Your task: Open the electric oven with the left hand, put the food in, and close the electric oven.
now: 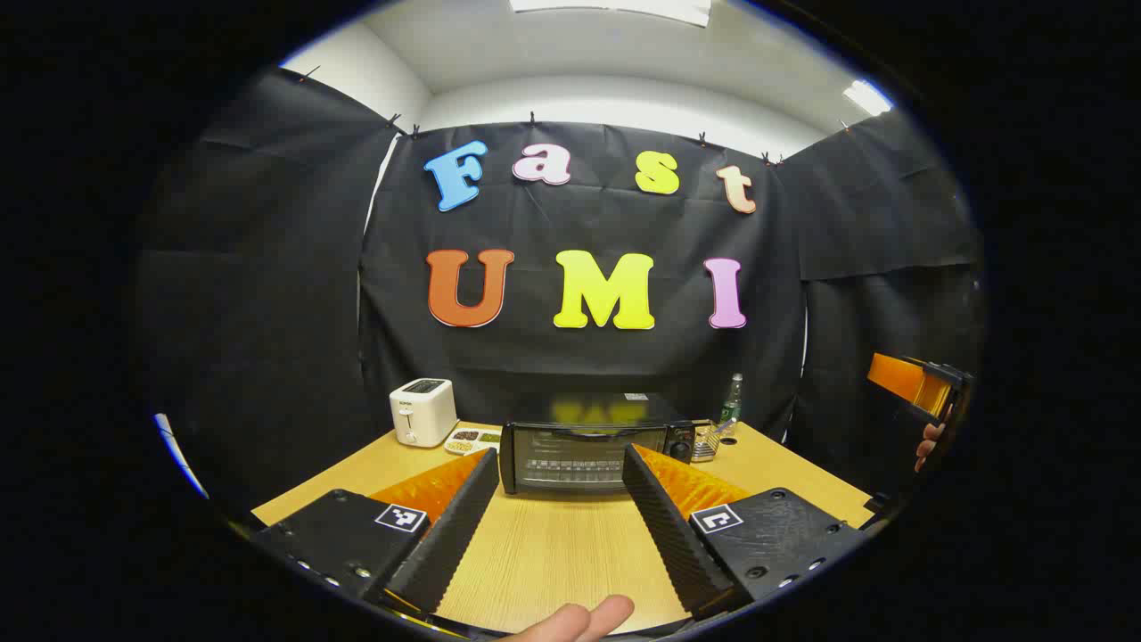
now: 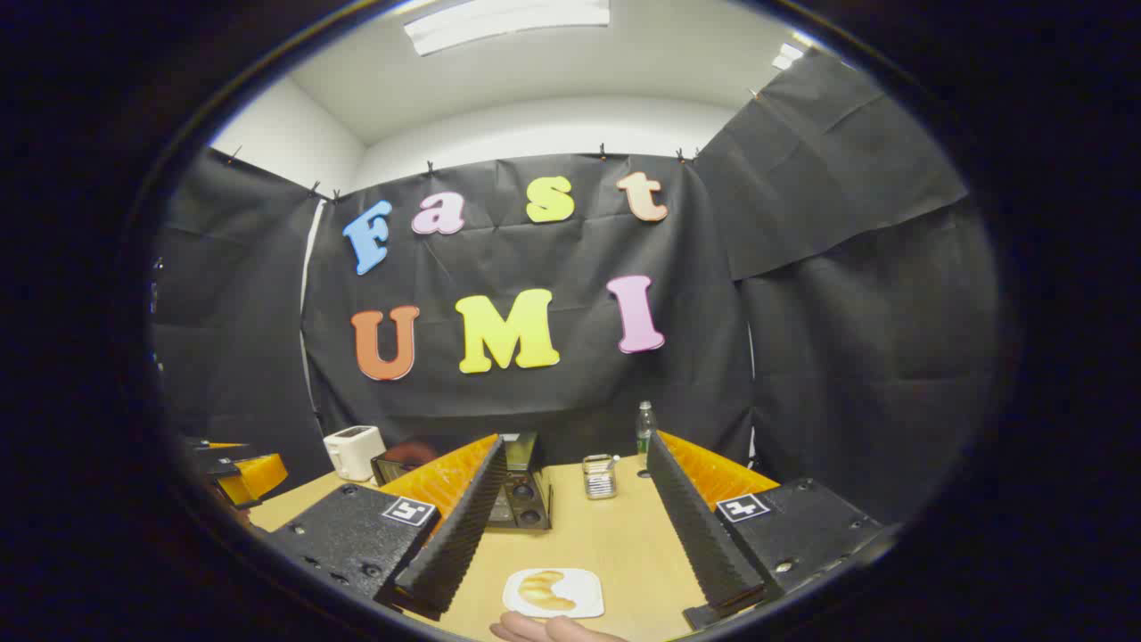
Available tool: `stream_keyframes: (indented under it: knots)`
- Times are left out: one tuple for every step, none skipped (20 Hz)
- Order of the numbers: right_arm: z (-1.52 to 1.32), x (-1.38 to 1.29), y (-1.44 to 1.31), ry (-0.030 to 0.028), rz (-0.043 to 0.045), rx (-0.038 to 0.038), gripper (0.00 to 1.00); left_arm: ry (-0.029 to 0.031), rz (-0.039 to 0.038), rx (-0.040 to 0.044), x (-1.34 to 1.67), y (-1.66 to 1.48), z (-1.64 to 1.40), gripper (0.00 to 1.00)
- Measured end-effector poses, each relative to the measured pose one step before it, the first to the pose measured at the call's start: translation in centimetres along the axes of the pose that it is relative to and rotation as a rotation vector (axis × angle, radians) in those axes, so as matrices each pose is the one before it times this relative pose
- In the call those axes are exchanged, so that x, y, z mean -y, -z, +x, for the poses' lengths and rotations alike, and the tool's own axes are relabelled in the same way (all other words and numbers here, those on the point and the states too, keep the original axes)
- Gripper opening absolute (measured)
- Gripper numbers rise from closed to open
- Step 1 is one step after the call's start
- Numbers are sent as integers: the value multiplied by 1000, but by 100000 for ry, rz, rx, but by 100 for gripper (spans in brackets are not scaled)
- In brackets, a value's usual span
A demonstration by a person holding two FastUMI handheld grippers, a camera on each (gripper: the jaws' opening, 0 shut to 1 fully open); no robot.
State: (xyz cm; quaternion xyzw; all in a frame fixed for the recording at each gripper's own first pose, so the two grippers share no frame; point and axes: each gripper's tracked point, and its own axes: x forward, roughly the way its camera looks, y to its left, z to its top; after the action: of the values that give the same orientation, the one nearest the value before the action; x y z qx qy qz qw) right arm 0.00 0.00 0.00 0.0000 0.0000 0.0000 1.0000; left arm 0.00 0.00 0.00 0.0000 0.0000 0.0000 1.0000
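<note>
A: What do you see in your left gripper view?

B: Your left gripper (image 1: 560,473) is wide open. Nothing sits between its two fingers, and they touch nothing. They hang over the light wooden table (image 1: 544,553). Straight ahead, between the fingers, stands the black electric oven with a glass door (image 1: 590,455). Its door is closed. A white toaster (image 1: 422,411) stands to the left of the oven. A small white tray with snacks in little sections (image 1: 472,440) lies between the toaster and the oven. A green glass bottle (image 1: 731,401) stands behind the oven's right end, with a small clear holder (image 1: 706,442) just in front of it. At the far right edge you can see your other gripper (image 1: 927,388) held up in the air by a hand (image 1: 927,446). Fingertips (image 1: 584,620) peek in at the bottom.

A: And in your right gripper view?

B: Your right gripper (image 2: 575,473) is wide open too. It holds nothing and touches nothing. Low between its fingers lies the white square plate (image 2: 584,596) with a golden croissant (image 2: 544,588) on it, near the front of the table (image 2: 624,535). A hand (image 2: 553,629) shows just below the plate. The oven (image 2: 521,490) stands farther back, partly behind the left finger. The clear holder (image 2: 600,477) and the bottle (image 2: 644,428) stand behind, and the toaster (image 2: 354,451) is off to the left. Your left gripper (image 2: 236,473) shows at the far left edge.
</note>
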Motion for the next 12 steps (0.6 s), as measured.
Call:
stream_keyframes:
  knots:
    - [-96,183,-153,484,141,724,96,-578,-125,-688,-85,207,245,82]
    - [-183,176,-103,-130,521,710,96,-848,815,-244,-214,86,283,92]
    - [-185,217,90,-249,565,333,96,-534,734,-318,-28,106,208,92]
    - [-72,221,44,-90,143,168,96,129,-204,-490,270,239,289,92]
    - [-119,454,112,421,-214,30,96,570,-903,-807,308,211,178,92]
    - [-24,375,19,597,-320,20,96,943,-878,-533,366,73,73,92]
    - [-112,297,-57,456,11,439,96,761,-380,-379,314,16,-15,92]
    - [-119,255,-121,151,371,448,96,634,84,107,188,-124,-1,92]
    - [11,213,111,36,603,367,96,1306,255,1137,341,-266,-32,92]
    - [-50,192,51,-138,643,-37,96,1008,20,1054,386,-254,36,92]
    - [34,201,225,-244,743,-187,96,370,-277,882,92,-290,46,92]
    - [-28,308,198,172,537,-304,96,82,-717,581,-40,-162,203,92]
